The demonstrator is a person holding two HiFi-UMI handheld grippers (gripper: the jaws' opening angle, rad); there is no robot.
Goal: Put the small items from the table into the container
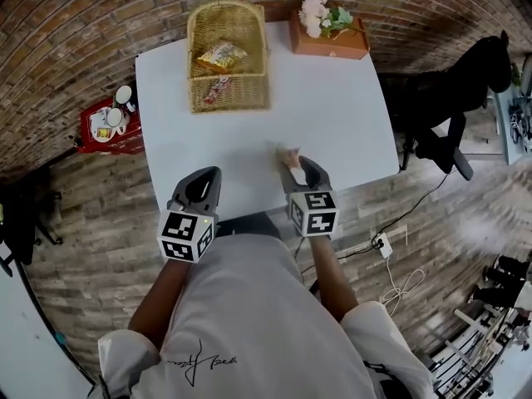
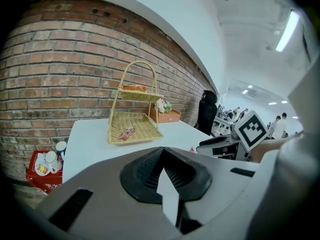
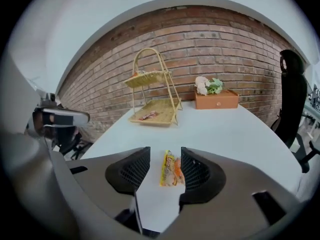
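- Right gripper (image 3: 165,170): jaws spread apart, clamping nothing.
- Snack packet (image 3: 171,168) lies on the surface (image 3: 225,129) between those jaws, nearer the right one, long axis running straight ahead.
- Left gripper (image 2: 164,171), closed and empty, is farther from it.

Yellow-orange packet (image 3: 171,168) lies flat on table (image 3: 225,134)

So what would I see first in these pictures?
Probably the two-tier wicker basket at the far edge of the white table, with snacks already in it. Then the open right tongs at the near edge, with a yellow packet lying between them.
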